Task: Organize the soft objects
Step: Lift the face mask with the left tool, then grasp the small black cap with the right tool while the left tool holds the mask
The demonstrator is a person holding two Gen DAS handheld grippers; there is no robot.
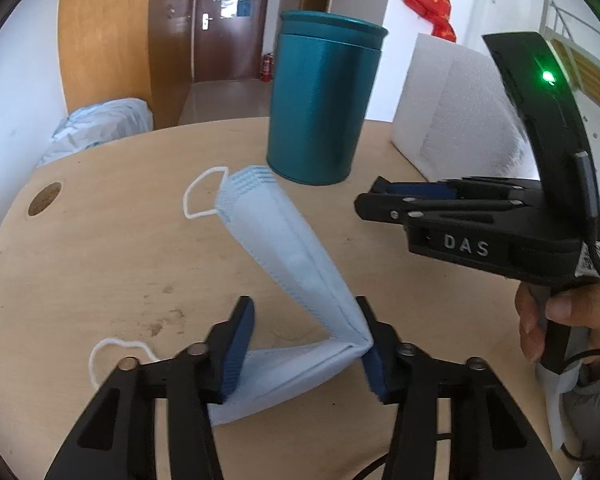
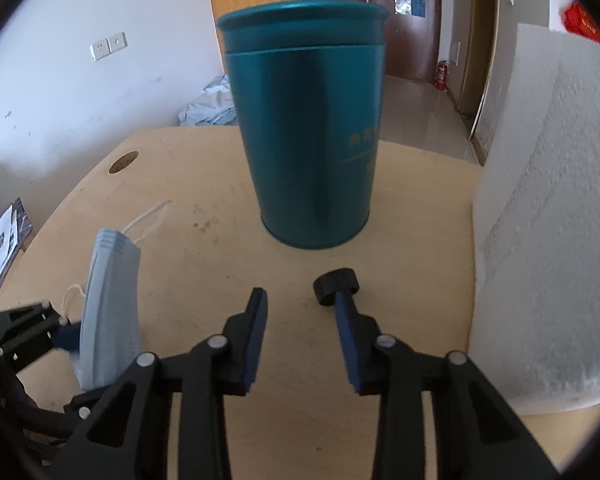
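Observation:
A light blue face mask (image 1: 284,264) is bent in a V on the wooden table (image 1: 112,272). One half lies flat between my left gripper's fingers; the other half stands up toward the teal canister (image 1: 320,108). My left gripper (image 1: 306,344) is open around the lying half, its right pad touching the fold. My right gripper (image 2: 302,344) is open and empty, in front of the teal canister (image 2: 304,136). The mask (image 2: 108,312) stands at the lower left of the right wrist view. In the left wrist view the right gripper (image 1: 370,198) looks nearly edge-on.
A white foam block (image 2: 548,240) stands along the table's right side; it also shows in the left wrist view (image 1: 452,108). A small black cap (image 2: 334,280) lies by the right fingertip. A round cable hole (image 1: 44,199) is at the table's left.

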